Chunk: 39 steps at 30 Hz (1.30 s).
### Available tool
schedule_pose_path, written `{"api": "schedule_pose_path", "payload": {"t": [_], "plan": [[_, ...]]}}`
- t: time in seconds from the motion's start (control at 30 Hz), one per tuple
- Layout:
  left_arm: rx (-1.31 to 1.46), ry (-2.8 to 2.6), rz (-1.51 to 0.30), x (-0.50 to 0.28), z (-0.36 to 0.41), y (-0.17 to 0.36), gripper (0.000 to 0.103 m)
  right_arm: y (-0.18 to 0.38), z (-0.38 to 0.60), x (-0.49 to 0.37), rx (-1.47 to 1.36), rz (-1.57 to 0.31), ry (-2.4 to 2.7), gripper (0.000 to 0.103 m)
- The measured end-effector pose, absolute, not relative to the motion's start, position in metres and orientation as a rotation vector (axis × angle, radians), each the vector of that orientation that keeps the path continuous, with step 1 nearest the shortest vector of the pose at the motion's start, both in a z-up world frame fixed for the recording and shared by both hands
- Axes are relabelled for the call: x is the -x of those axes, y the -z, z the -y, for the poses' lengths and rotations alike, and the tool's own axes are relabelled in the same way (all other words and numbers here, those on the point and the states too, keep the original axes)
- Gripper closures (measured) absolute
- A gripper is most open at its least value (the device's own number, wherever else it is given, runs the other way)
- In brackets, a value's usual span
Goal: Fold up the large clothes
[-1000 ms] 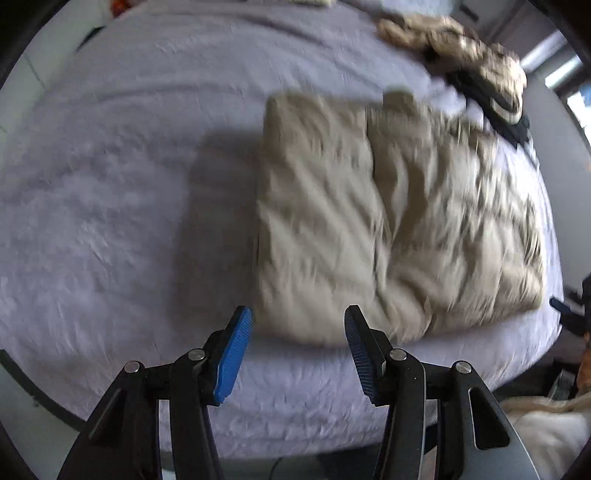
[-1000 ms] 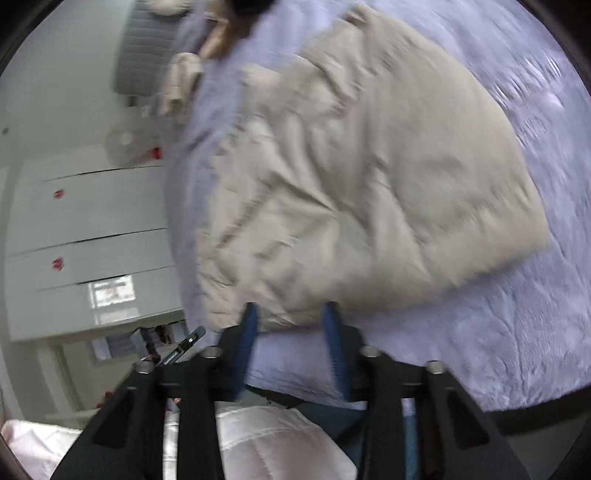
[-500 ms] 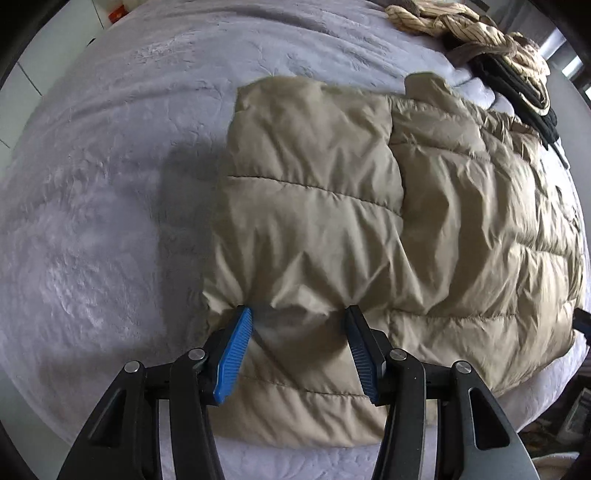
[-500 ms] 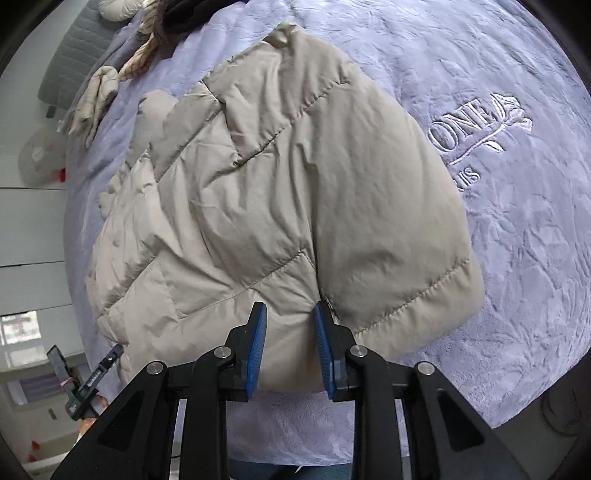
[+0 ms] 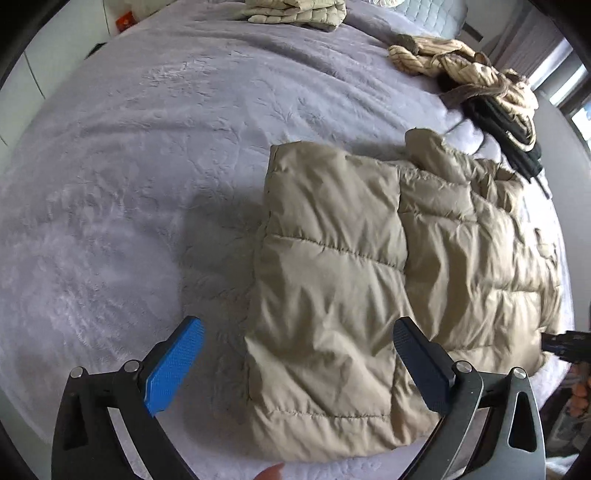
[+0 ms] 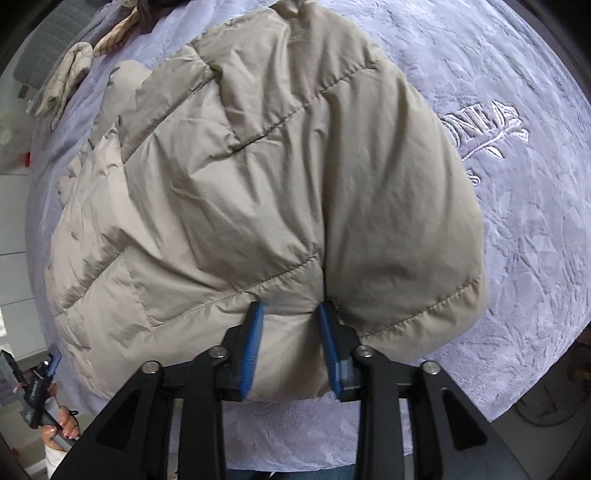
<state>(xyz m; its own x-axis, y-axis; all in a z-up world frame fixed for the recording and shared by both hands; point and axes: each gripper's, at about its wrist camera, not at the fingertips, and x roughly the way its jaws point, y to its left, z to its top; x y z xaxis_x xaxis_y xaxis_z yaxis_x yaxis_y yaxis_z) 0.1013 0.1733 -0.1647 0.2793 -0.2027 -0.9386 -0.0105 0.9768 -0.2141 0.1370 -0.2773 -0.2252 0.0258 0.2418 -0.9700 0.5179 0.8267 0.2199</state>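
A beige puffer jacket lies partly folded on the lilac-grey bedspread. My left gripper hovers over the jacket's near left corner. Its jaws are opening and stand wide, the blue pads clear of the fabric. In the right wrist view the same jacket fills the frame. My right gripper holds a bunched fold at the jacket's near edge. Its jaws are opening a little, but the puffy fabric still fills the gap and touches both pads.
A heap of striped cream and black clothes lies at the far right, a folded beige garment at the far edge. An embroidered logo marks the bedspread. A hand with the other gripper shows at lower left.
My left jaws have sprung wide and let go of the jacket fold. The right gripper has dropped closer to the jacket edge, its jaws a bit wider around the fabric.
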Motion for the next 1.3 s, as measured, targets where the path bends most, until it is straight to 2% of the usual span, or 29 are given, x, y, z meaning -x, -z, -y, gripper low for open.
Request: {"api": "schedule_pose_path", "payload": {"t": [0.13, 0.4, 0.73, 0.77, 0.8, 0.83, 0.87, 0.9, 0.93, 0.97, 1.13, 1.3], "plan": [[0.253, 0.159, -1.332, -0.112, -0.180, 0.174, 0.000, 0.209, 0.254, -0.146, -0.601, -1.519, 0.247, 0.043], [0.501, 0.306, -1.453, -0.133, -0.208, 0.220, 0.000, 0.171, 0.181, -0.176, -0.483, -1.432, 0.098, 0.040], [0.481, 0.587, -1.606, -0.167, -0.171, 0.275, 0.002, 0.185, 0.134, -0.186, -0.451, -1.469, -0.008, 0.040], [0.476, 0.601, -1.610, -0.168, -0.167, 0.275, 0.022, 0.185, 0.130, -0.189, -0.456, -1.456, -0.017, 0.040], [0.488, 0.632, -1.610, -0.168, -0.164, 0.273, 0.038, 0.184, 0.131, -0.192, -0.460, -1.440, -0.027, 0.040], [0.538, 0.672, -1.612, -0.169, -0.162, 0.272, 0.062, 0.184, 0.125, -0.196, -0.461, -1.420, -0.038, 0.041], [0.559, 0.685, -1.608, -0.169, -0.162, 0.270, 0.069, 0.184, 0.121, -0.200, -0.465, -1.401, -0.054, 0.050], [0.544, 0.685, -1.598, -0.169, -0.160, 0.265, 0.071, 0.185, 0.114, -0.206, -0.465, -1.381, -0.080, 0.063], [0.521, 0.685, -1.593, -0.168, -0.157, 0.259, 0.075, 0.186, 0.110, -0.209, -0.459, -1.378, -0.095, 0.091], [0.515, 0.686, -1.590, -0.167, -0.156, 0.254, 0.077, 0.190, 0.103, -0.216, -0.444, -1.377, -0.112, 0.094], [0.524, 0.721, -1.542, -0.159, -0.144, 0.210, 0.077, 0.223, 0.075, -0.252, -0.385, -1.367, -0.161, 0.094], [0.527, 0.814, -1.471, -0.147, -0.108, 0.155, 0.077, 0.271, 0.088, -0.269, -0.511, -1.416, -0.143, 0.100]]}}
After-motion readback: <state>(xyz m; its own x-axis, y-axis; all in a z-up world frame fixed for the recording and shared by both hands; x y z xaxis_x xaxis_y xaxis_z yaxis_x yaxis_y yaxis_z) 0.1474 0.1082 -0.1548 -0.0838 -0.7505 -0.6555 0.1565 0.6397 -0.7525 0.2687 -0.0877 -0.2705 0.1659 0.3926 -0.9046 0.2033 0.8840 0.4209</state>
